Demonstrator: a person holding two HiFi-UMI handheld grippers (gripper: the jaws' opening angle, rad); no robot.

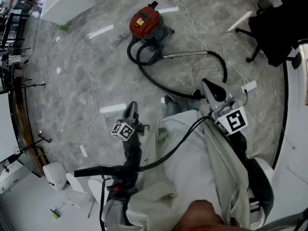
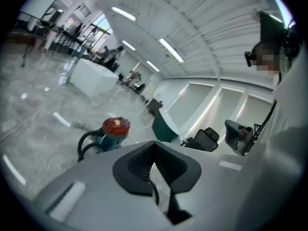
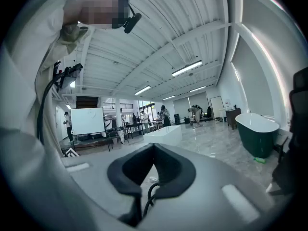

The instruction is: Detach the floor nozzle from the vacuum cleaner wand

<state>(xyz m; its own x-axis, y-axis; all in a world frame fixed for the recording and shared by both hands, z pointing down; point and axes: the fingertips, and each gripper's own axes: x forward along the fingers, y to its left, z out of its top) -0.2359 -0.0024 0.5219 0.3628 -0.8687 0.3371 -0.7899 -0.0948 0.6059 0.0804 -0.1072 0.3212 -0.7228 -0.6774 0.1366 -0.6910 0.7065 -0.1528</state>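
Note:
In the head view a red canister vacuum [image 1: 146,23] sits on the grey marble floor well ahead of me. Its silver wand [image 1: 185,55] lies flat to the canister's right, and the black hose [image 1: 224,71] loops round toward my feet. I cannot make out the floor nozzle. My left gripper [image 1: 130,109] and right gripper [image 1: 210,86] are both held up near my body, far from the vacuum, shut and holding nothing. The left gripper view shows shut jaws with the vacuum [image 2: 114,129] beyond them. The right gripper [image 3: 153,150] faces away across the hall.
A black office chair [image 1: 274,28] stands at the far right and a white counter [image 1: 67,1] at the far left. White cables [image 1: 91,95] and a power strip [image 1: 249,86] lie on the floor. A dark green tub [image 3: 260,131] is in the right gripper view.

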